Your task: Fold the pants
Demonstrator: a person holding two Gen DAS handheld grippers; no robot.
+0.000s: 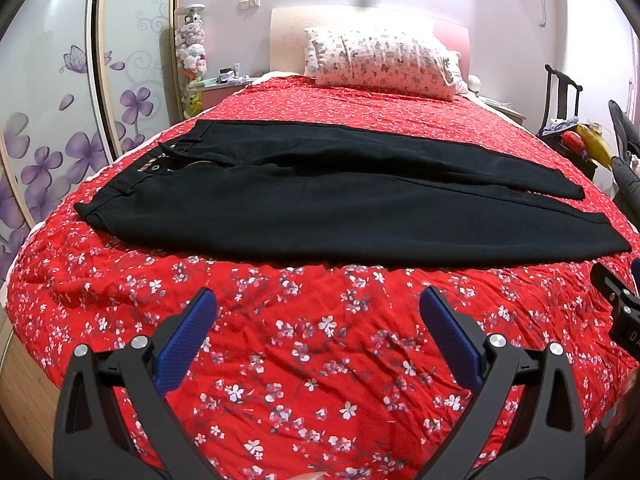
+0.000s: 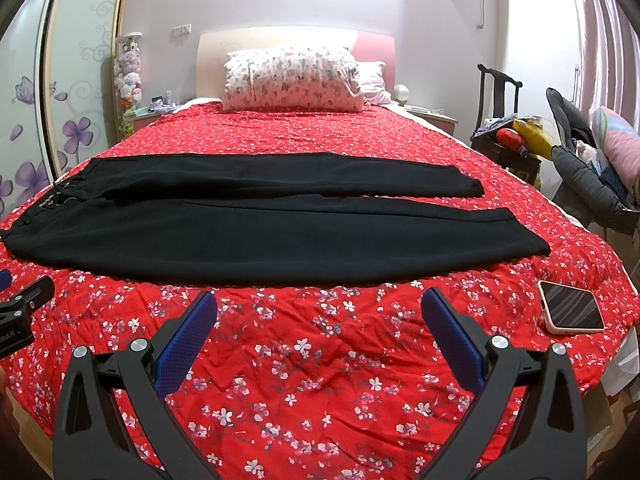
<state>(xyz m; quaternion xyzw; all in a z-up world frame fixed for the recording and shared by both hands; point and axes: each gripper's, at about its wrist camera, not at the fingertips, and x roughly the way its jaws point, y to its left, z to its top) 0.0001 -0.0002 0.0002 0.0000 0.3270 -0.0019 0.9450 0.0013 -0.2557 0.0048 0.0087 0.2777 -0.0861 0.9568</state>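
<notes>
Both grippers, left gripper and right gripper, hover with fingers spread wide, holding nothing. Black pants lie flat, unfolded, across the red floral bedspread; phone rests at right.

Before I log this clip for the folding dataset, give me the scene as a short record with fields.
surface: bed with red floral cover
garment: black pants, spread flat across the bed, unfolded
waist: on the left
leg cuffs: on the right, legs apart
left gripper: open, short of the pants, holding nothing
right gripper: open, short of the pants, holding nothing
other item: phone on cover, right of pants
</notes>
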